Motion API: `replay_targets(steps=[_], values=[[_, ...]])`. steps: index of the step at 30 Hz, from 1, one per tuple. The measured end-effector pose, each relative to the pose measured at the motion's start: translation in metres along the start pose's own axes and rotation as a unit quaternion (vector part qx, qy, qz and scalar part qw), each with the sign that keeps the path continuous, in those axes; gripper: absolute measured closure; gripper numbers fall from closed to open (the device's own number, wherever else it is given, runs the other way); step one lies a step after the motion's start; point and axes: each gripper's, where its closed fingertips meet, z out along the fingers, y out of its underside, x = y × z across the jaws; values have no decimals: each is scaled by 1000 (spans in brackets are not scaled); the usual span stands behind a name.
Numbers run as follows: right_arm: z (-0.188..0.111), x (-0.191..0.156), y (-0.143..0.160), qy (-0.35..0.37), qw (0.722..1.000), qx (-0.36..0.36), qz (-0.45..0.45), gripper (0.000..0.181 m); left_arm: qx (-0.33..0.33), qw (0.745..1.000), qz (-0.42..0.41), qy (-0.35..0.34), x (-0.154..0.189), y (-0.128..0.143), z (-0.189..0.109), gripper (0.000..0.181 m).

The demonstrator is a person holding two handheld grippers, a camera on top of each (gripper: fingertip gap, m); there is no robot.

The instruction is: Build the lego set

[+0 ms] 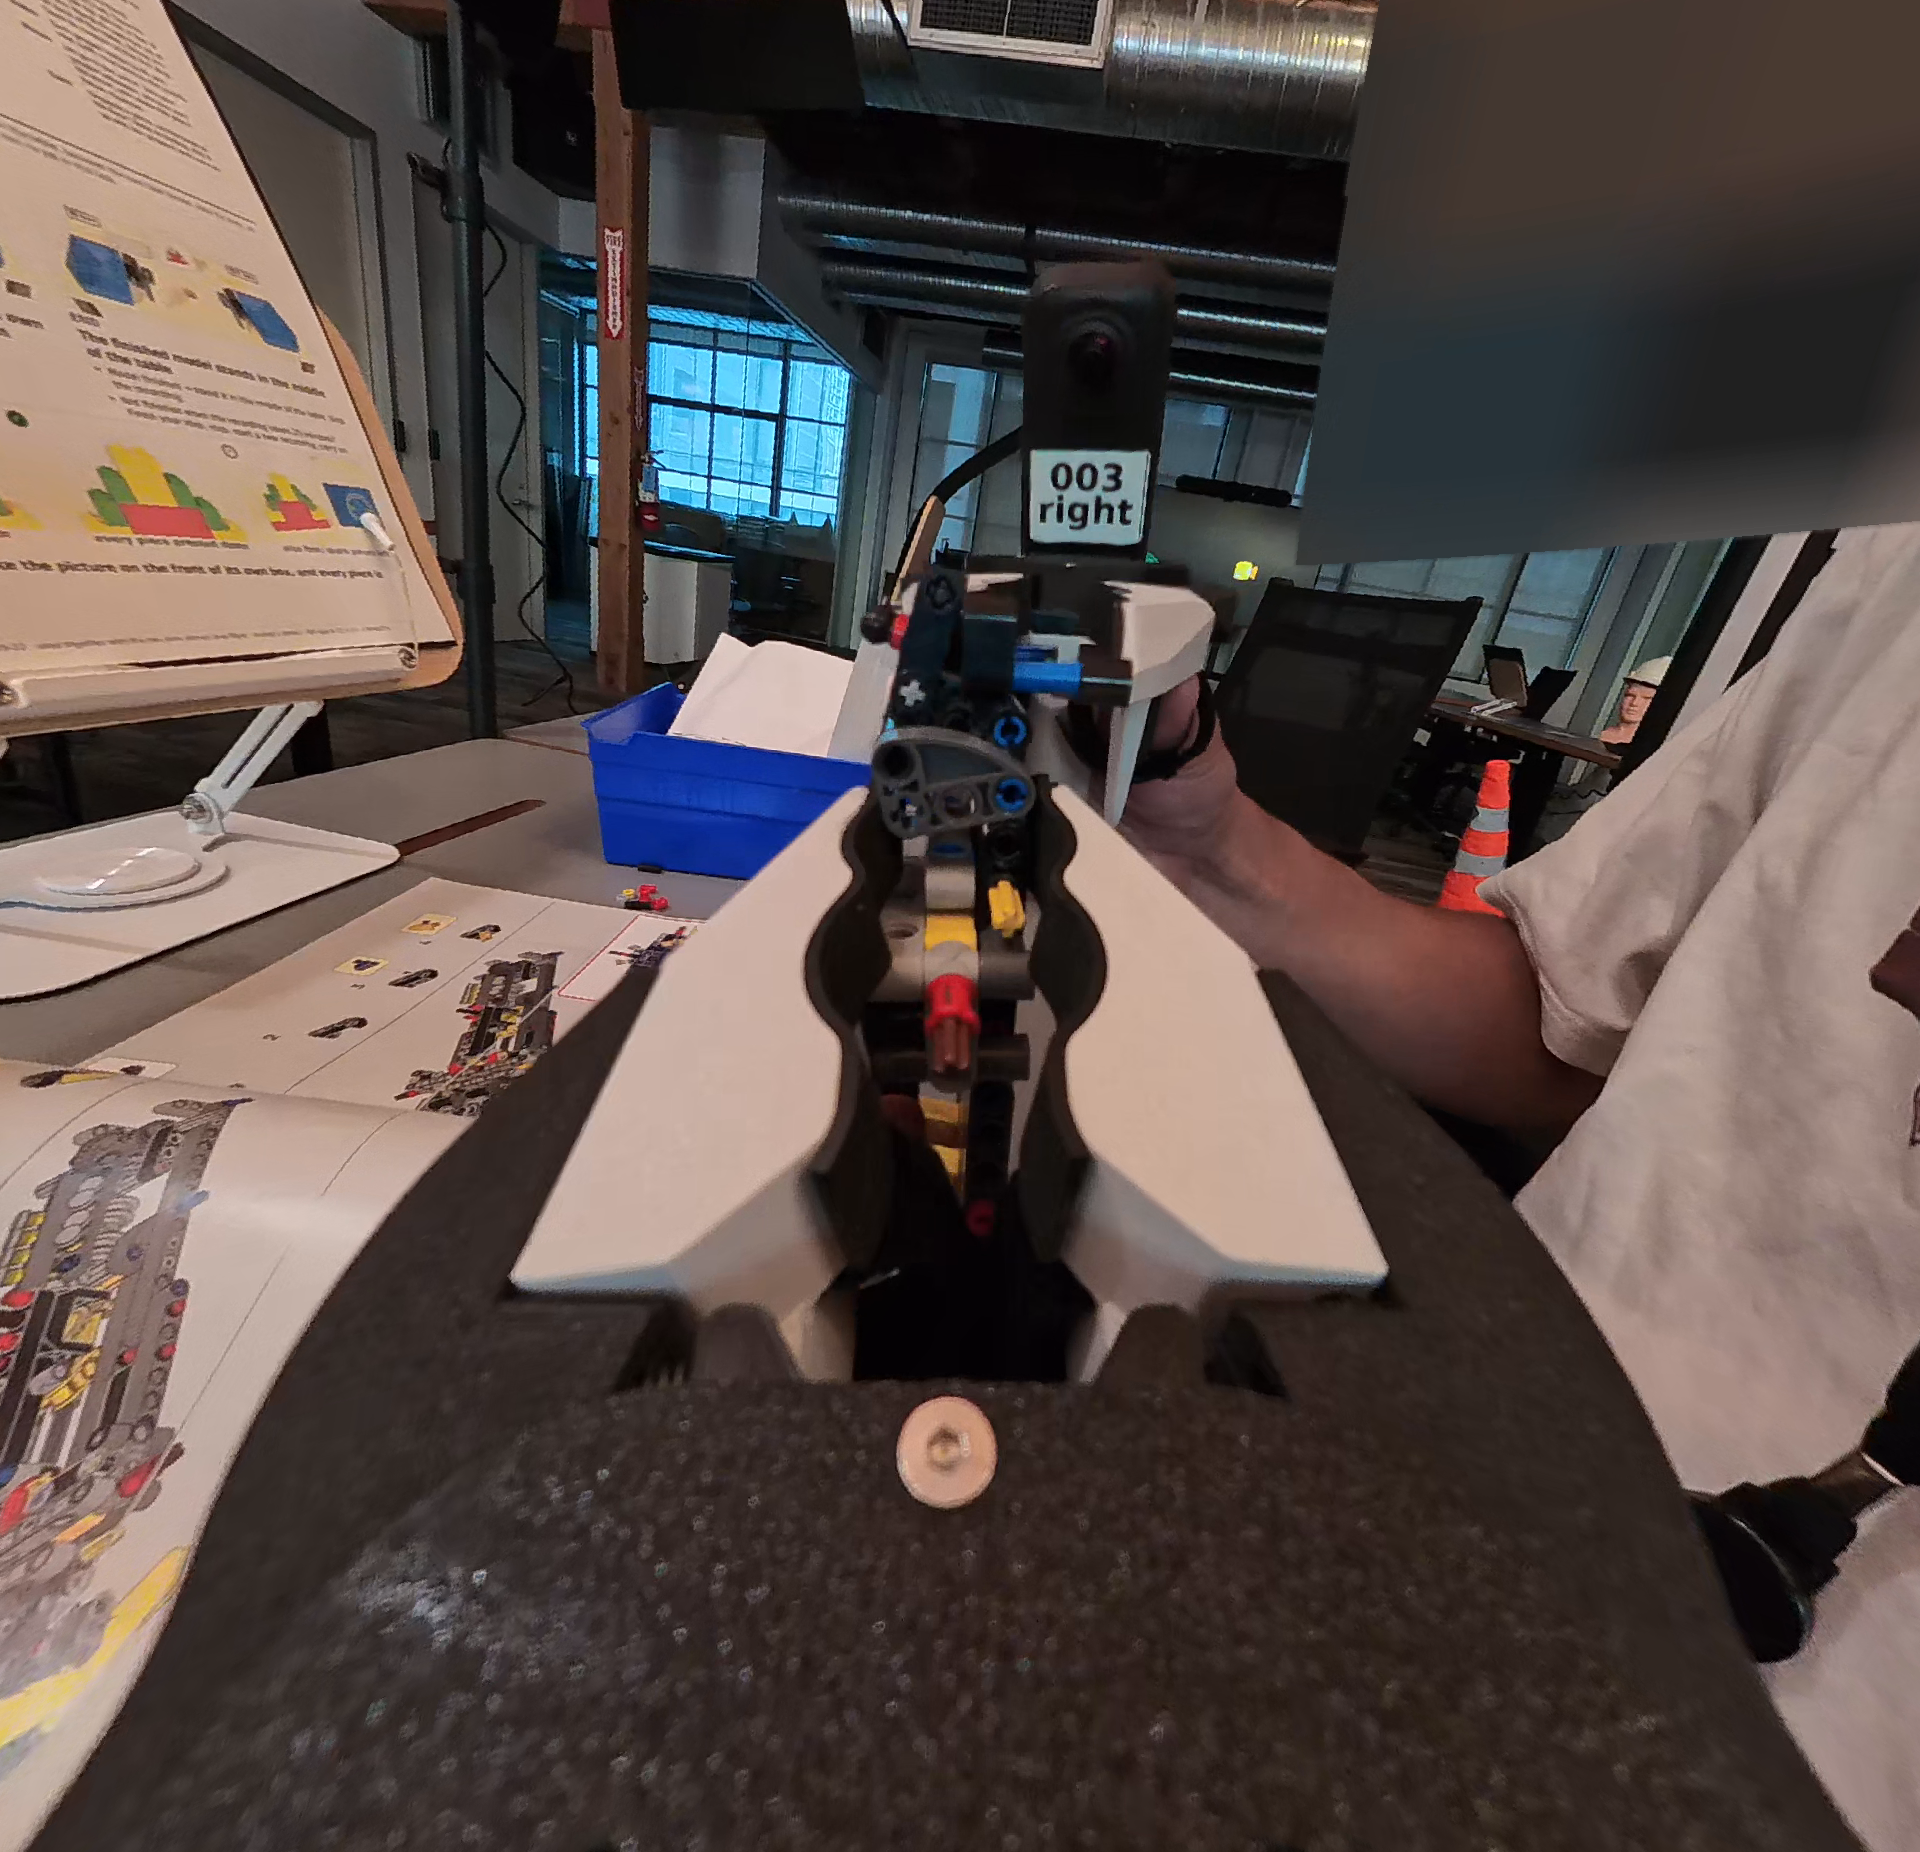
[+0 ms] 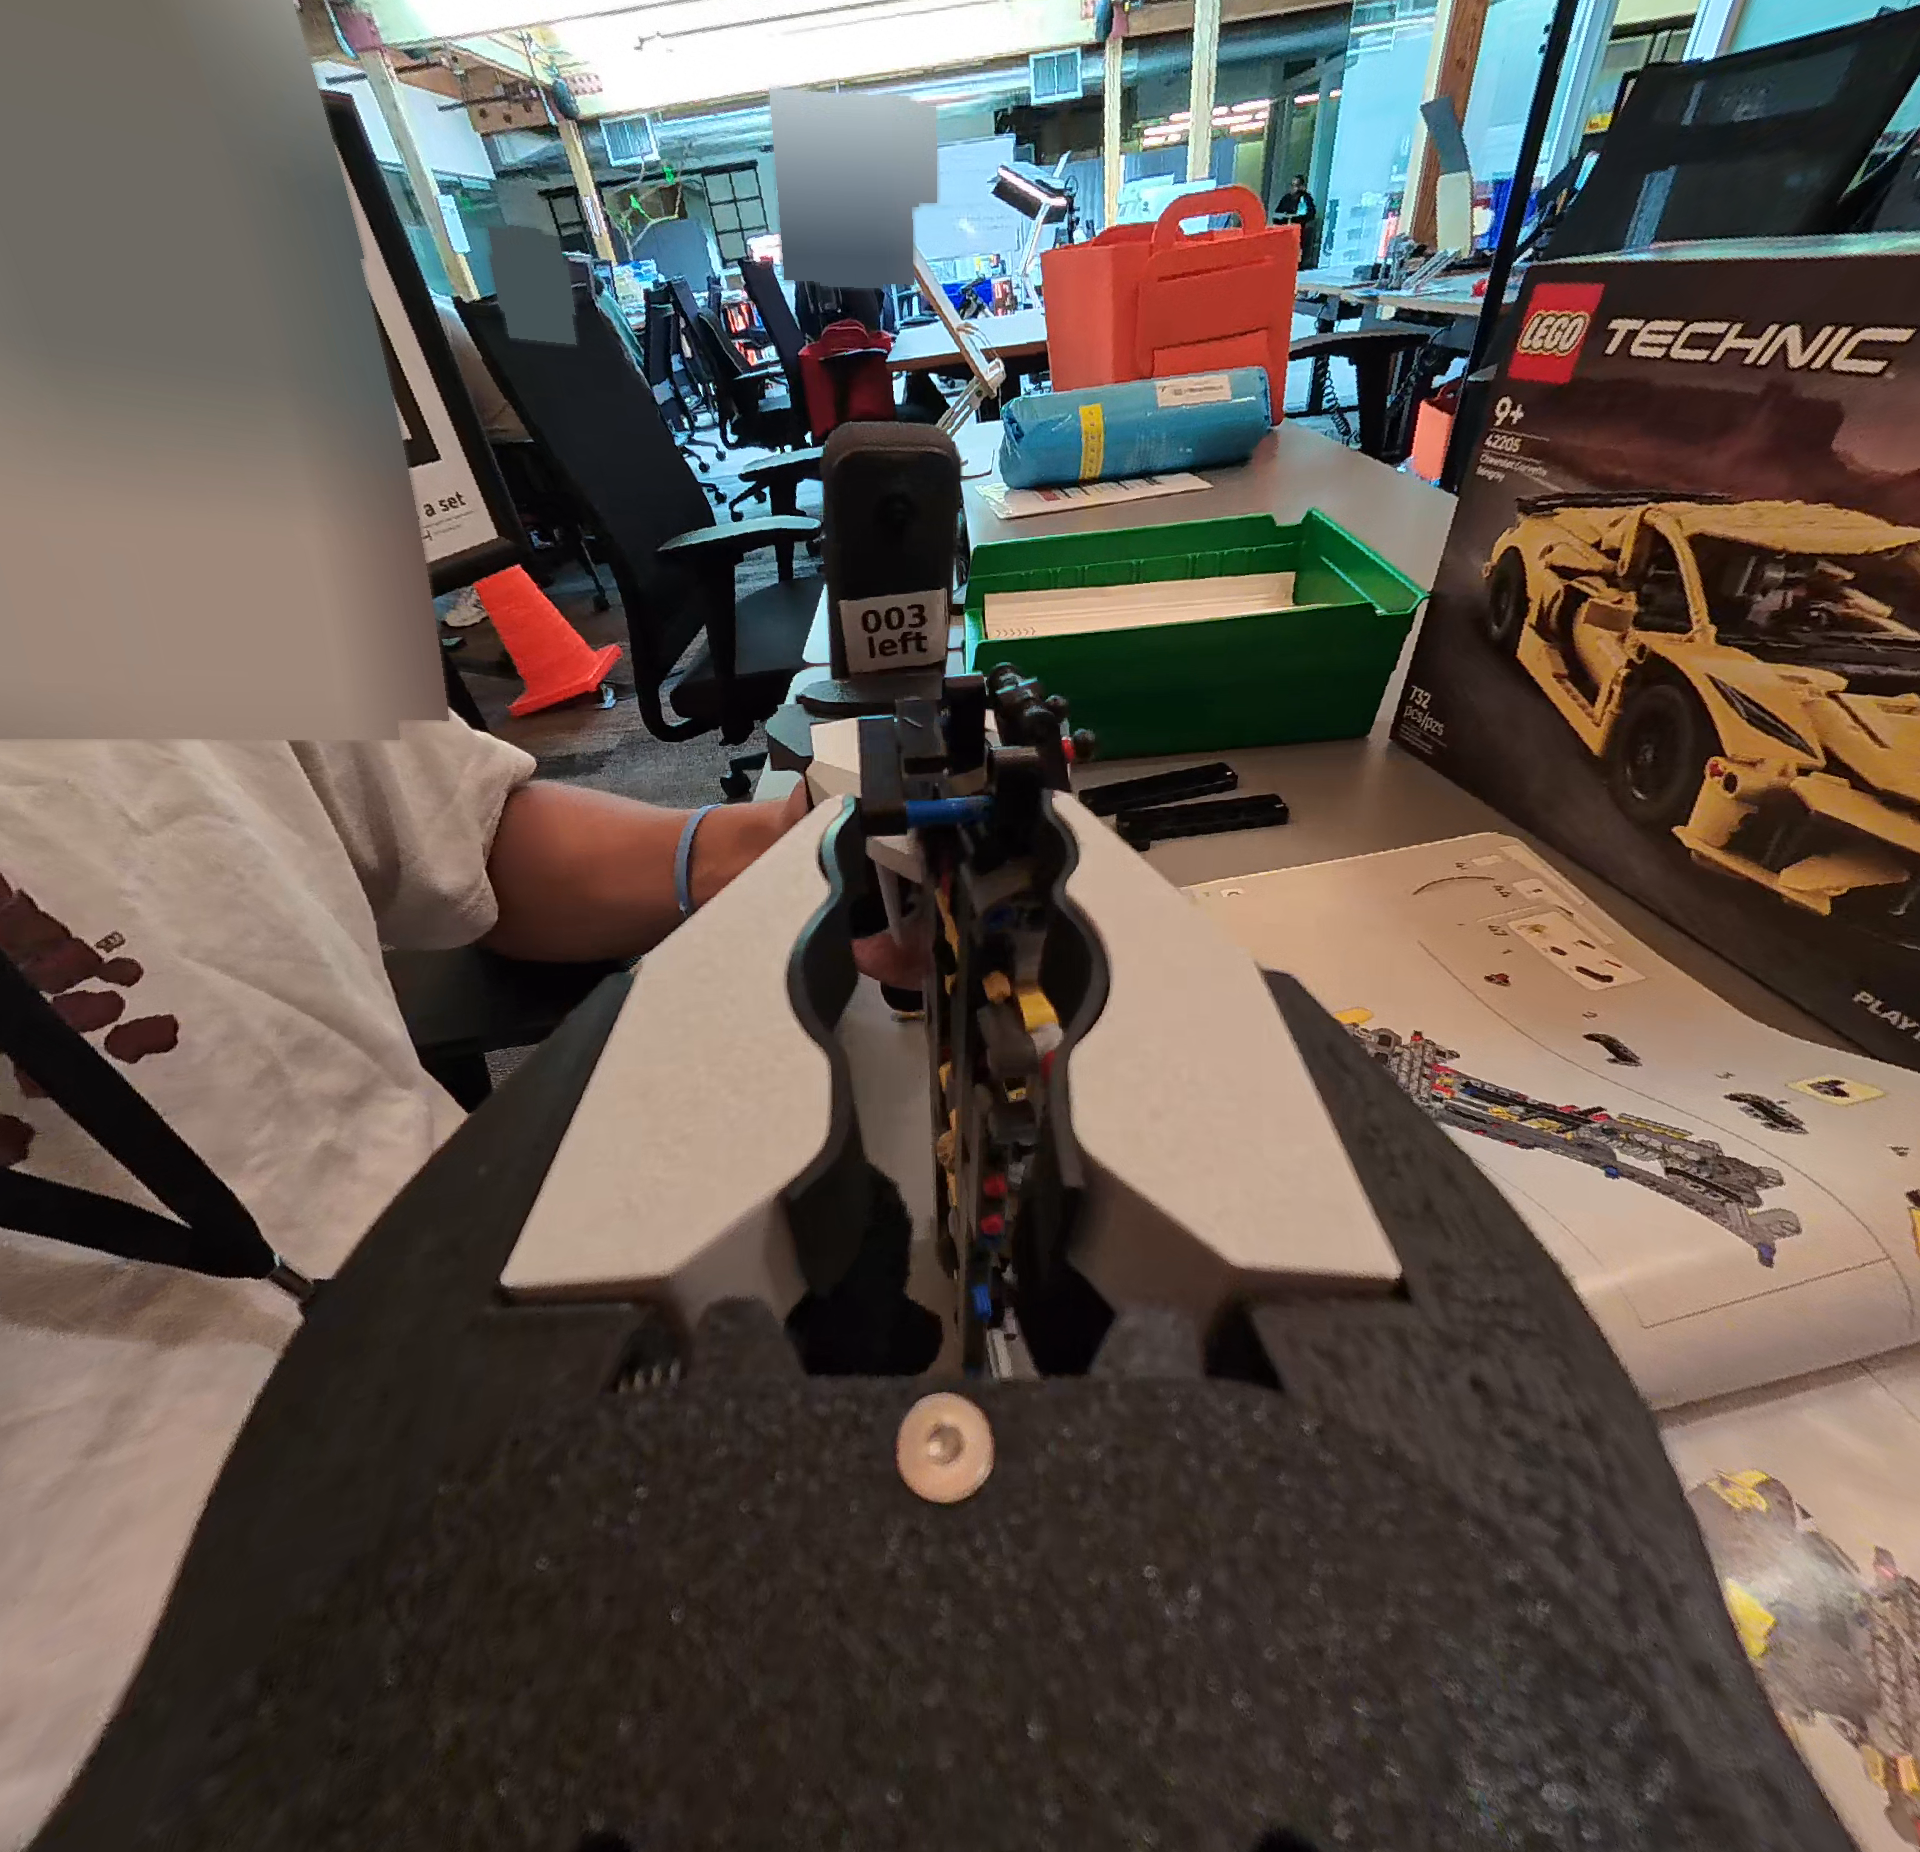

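Both grippers face each other above the bench. Left gripper (image 1: 951, 815) and right gripper (image 2: 951, 815) each clamped on the half-built lego model (image 1: 951, 981), held over the instruction booklet (image 1: 416, 981).

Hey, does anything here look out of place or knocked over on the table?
Nothing stands out. Both grippers, left and right, clamp the lego assembly above the open instruction booklet; the blue bin and green bin sit upright.

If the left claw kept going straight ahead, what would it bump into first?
Most likely the right claw facing it, gripping the far end of the same lego assembly. Depth is hard to judge.
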Motion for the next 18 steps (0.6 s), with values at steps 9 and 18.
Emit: replay_targets(steps=[9,18], values=[[-6,0,1,2,1000,14,-7,158,-11,1000,-21,17,5,3,4,160],[-9,9,0,21,1000,5,11,158,-20,998,44,-51,-10,-10,-6,133]])
